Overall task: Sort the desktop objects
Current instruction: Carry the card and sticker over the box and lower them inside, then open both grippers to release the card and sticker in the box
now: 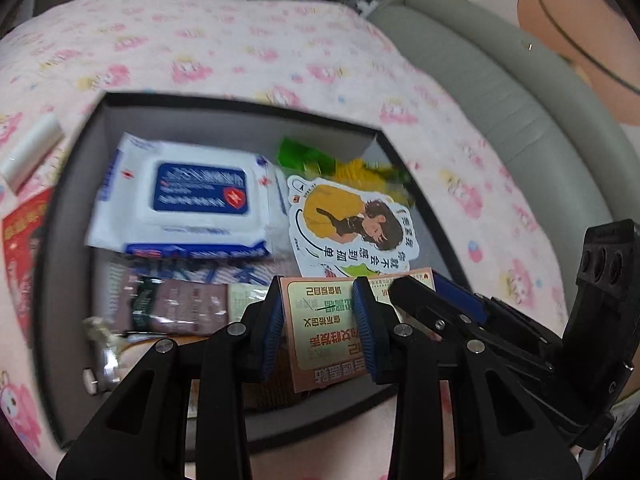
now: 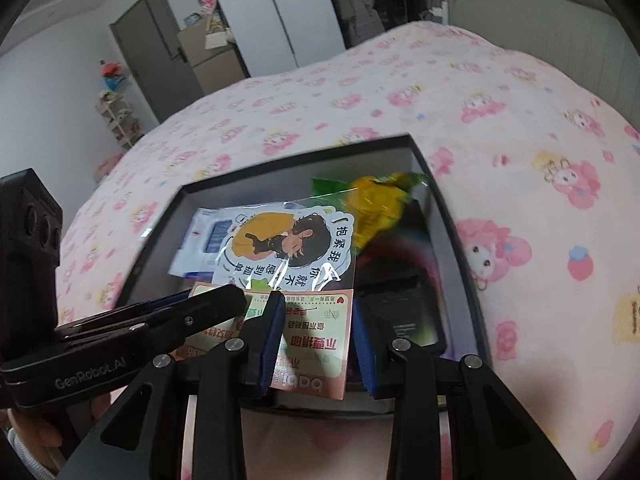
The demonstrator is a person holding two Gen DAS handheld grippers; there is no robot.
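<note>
A black open box (image 1: 52, 280) lies on a pink patterned bedspread (image 1: 240, 52). Inside are a white wet-wipe pack (image 1: 188, 204), a yellow-green snack bag (image 1: 352, 164) and small sachets (image 1: 180, 308). A sticker pack (image 1: 352, 224) with a cartoon figure and a pink card header (image 1: 320, 336) sits over the box's near side. My left gripper (image 1: 320, 328) is open around the pink header. My right gripper (image 2: 316, 332) is open with the same header (image 2: 316, 344) between its fingers; the sticker (image 2: 288, 244) extends forward. In the right wrist view the left gripper's finger (image 2: 180, 316) lies over the header's left part.
A white tube (image 1: 32, 152) and a red packet (image 1: 24, 248) lie left of the box. A grey padded headboard (image 1: 500, 92) runs along the right. A dark flat item (image 2: 404, 316) lies in the box's right part. Doors and shelves stand beyond the bed.
</note>
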